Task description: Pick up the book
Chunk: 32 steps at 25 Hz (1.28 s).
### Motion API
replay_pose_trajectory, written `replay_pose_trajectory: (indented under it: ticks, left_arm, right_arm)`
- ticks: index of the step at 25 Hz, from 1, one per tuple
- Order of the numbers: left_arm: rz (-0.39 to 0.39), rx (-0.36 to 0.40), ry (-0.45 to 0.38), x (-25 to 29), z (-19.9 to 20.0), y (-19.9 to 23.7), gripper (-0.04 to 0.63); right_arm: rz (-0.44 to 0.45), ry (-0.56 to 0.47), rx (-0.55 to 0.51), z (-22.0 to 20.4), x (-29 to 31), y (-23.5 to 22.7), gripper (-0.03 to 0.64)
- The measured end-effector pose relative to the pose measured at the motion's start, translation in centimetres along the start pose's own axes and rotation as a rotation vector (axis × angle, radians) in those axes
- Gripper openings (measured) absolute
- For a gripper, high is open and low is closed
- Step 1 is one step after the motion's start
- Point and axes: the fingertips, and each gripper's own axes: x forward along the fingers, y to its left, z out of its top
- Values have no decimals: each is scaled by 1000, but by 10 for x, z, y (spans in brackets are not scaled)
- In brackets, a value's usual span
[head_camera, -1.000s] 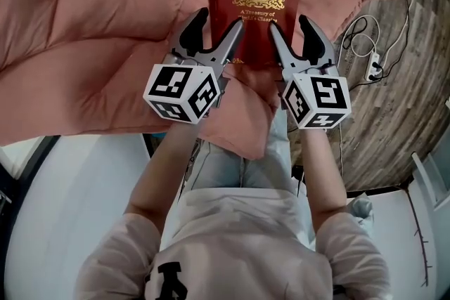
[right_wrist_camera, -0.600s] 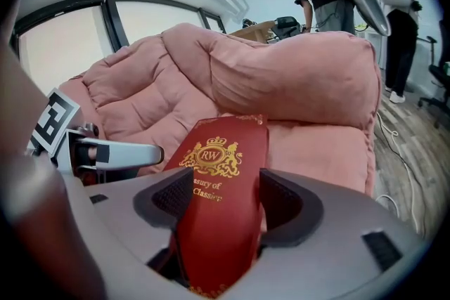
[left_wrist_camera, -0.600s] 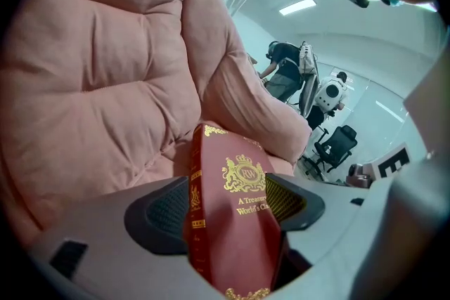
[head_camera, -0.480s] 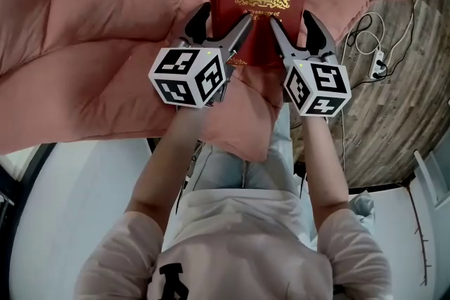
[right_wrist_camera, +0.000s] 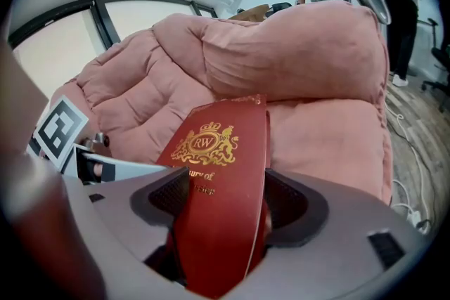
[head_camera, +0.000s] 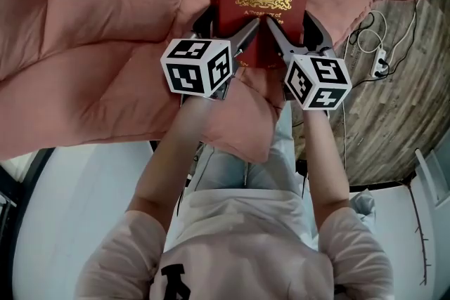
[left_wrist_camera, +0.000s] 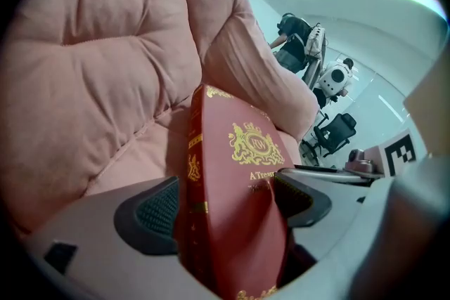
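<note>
A dark red hardback book (head_camera: 261, 10) with gold crest lies on the pink cushion. My left gripper (head_camera: 226, 24) straddles its near left edge and spine, one finger on the cushion side, one over the cover. My right gripper (head_camera: 290, 23) straddles the near right edge the same way. In the left gripper view the book (left_wrist_camera: 232, 172) stands between the pads of the left gripper (left_wrist_camera: 228, 204), whose jaws are opening. In the right gripper view the book (right_wrist_camera: 218, 179) sits between the pads of the right gripper (right_wrist_camera: 228, 200) with small gaps, those jaws opening too.
The quilted pink cushion (head_camera: 91, 46) fills the left and top. On the right, a wooden floor holds a white power strip (head_camera: 376, 61) and cables. In the left gripper view an office chair (left_wrist_camera: 336, 133) stands in the background.
Both grippers have moved down and forward onto the book's near edge, so its edges now lie deeper between the fingers. Both pairs of jaws have spread wider.
</note>
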Motion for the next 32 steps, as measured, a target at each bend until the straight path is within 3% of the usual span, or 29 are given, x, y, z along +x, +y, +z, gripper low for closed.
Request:
replay_pose_trajectory:
  ticks: [5,17,24,32]
  left_arm:
    - [-15,-37,56,12,-11,1,410]
    - [-49,-126,87,25,-19,6,411]
    - [-42,-93,54,15,-14,0,410]
    - [-17,-70,-22,-14,3,-15,410]
  right_arm:
    - [45,1,122,-9,7,-3,330]
    - [28,-28,119,-14,13,-10,330]
    - [-11,9,104,-7,4,-3,316]
    - [-18,-40,114,12,-19,13,313]
